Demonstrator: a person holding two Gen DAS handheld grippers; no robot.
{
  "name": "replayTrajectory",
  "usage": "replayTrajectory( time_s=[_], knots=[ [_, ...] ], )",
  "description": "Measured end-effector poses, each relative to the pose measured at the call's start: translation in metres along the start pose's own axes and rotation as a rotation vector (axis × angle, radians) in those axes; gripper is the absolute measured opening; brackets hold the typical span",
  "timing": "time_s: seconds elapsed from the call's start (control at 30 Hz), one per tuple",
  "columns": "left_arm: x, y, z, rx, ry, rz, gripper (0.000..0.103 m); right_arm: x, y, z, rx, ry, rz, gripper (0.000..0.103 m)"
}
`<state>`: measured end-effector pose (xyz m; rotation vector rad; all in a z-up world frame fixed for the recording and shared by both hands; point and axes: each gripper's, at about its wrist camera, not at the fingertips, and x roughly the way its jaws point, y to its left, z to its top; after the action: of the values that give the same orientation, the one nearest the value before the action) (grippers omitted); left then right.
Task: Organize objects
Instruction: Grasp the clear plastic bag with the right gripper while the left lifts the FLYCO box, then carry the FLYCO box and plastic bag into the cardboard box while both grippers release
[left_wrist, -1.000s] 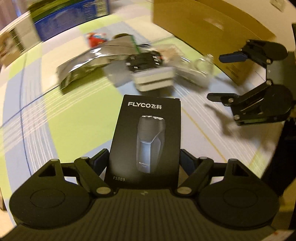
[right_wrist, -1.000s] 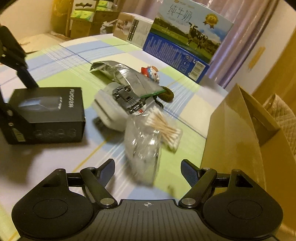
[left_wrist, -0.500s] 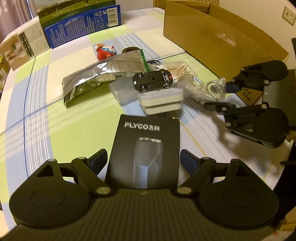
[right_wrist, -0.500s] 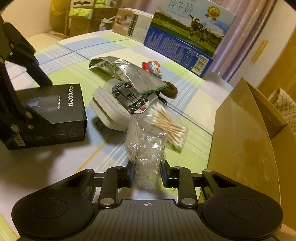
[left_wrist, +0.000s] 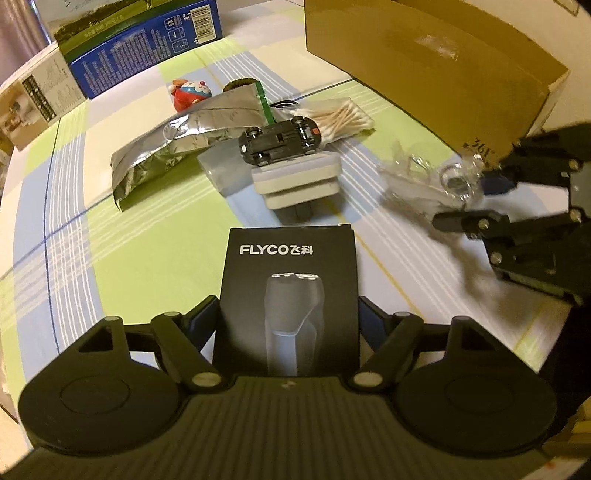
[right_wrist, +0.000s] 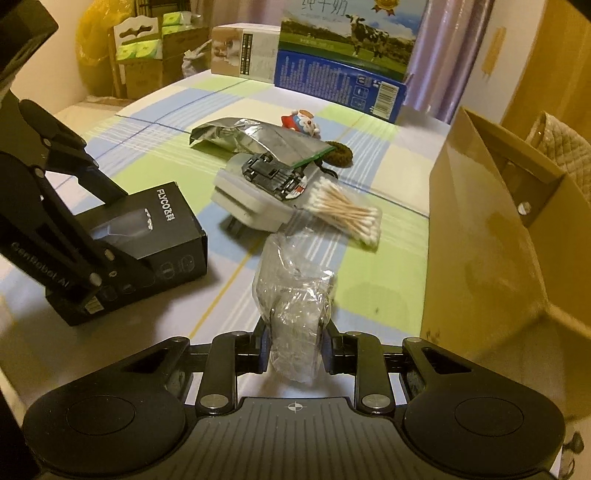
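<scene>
A black FLYCO shaver box (left_wrist: 291, 280) stands on the checked tablecloth between the fingers of my left gripper (left_wrist: 288, 310). Its jaws are closing, and the blue pads sit against the box's two long sides. From the right wrist the same box (right_wrist: 162, 229) shows at the left with the left gripper's arms around it. My right gripper (right_wrist: 293, 350) is shut on a crumpled clear plastic bag (right_wrist: 291, 314), held a little above the cloth. The left wrist view shows that bag (left_wrist: 436, 181) at the right gripper (left_wrist: 465, 201), next to the cardboard box.
An open brown cardboard box (right_wrist: 480, 221) stands at the right. Mid-table lies a pile: foil pouch (left_wrist: 177, 144), black toy car (left_wrist: 280, 138) on a white plug adapter (left_wrist: 299, 181), bagged cotton swabs (left_wrist: 343, 118), a small figurine (left_wrist: 190, 94). A blue milk carton box (left_wrist: 140, 48) stands behind.
My right gripper went from open to shut on the clear bag and drew it up and away from the pile. The left gripper's fingers narrowed onto the black box's sides.
</scene>
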<state>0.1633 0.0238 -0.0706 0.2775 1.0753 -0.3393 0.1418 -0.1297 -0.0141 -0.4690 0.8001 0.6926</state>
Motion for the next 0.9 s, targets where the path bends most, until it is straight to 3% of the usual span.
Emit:
replayTrajectory(
  time_s=[0.3, 0.57, 0.9],
  knots=[
    [-0.029, -0.010, -0.009, -0.075, -0.023, -0.005, 0.075, -0.032, 0.006, -0.015, 0.012, -0.014, -0.003, 0.017],
    [-0.050, -0.021, -0.014, -0.109, -0.051, -0.009, 0.075, -0.047, 0.011, -0.020, -0.013, -0.023, -0.007, 0.016],
    [-0.086, -0.026, -0.002, -0.157, -0.115, -0.003, 0.075, -0.091, 0.012, -0.001, -0.034, -0.127, -0.012, 0.016]
  ],
)
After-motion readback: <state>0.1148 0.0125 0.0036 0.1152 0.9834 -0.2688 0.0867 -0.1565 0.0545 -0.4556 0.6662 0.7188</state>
